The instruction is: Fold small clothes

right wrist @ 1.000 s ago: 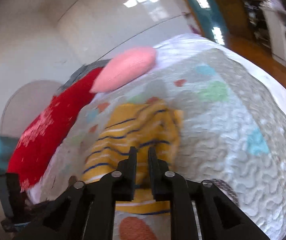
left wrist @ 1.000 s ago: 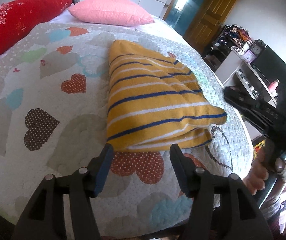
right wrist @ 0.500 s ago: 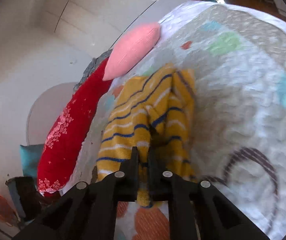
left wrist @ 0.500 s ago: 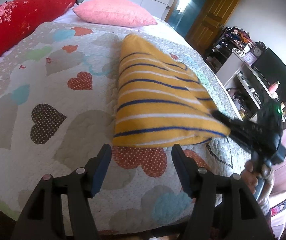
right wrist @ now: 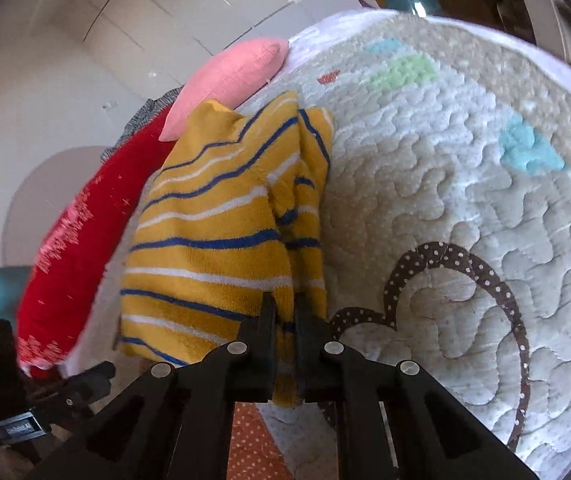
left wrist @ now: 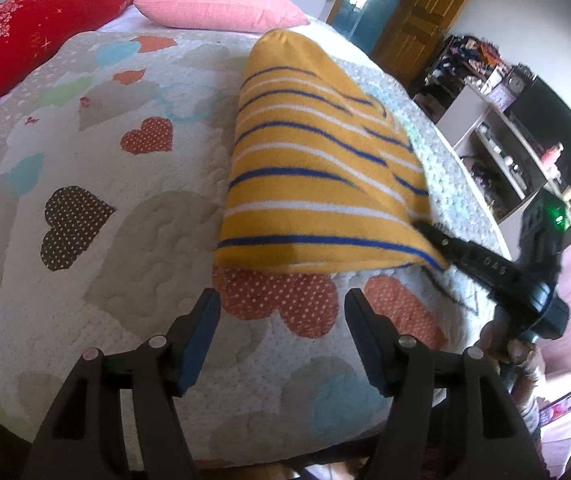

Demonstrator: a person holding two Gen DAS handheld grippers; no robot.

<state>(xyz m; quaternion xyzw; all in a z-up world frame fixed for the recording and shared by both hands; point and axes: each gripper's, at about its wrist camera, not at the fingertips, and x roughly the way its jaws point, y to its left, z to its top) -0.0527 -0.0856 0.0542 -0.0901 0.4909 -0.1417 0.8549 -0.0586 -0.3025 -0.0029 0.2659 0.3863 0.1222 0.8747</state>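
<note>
A yellow garment (left wrist: 317, 168) with blue and white stripes lies folded on the heart-patterned quilt (left wrist: 85, 184). My right gripper (left wrist: 425, 227) comes in from the right and is shut on the garment's near right corner, holding that corner a little off the quilt. The right wrist view shows yellow cloth (right wrist: 213, 240) pinched between the closed fingers of the right gripper (right wrist: 284, 304). My left gripper (left wrist: 281, 304) hovers open just short of the garment's near edge, with only quilt between its fingers.
A pink pillow (left wrist: 221, 8) and a red bolster (left wrist: 25, 40) lie at the head of the bed. Past the bed's right edge stand white shelves (left wrist: 485, 128), a dark screen (left wrist: 553, 128) and a wooden door (left wrist: 425, 12). A hand (left wrist: 497, 344) grips the right gripper's handle.
The right gripper came down, shut on the garment's near right corner and pulled it taut off the quilt. The left gripper stayed in place, its jaws slightly wider.
</note>
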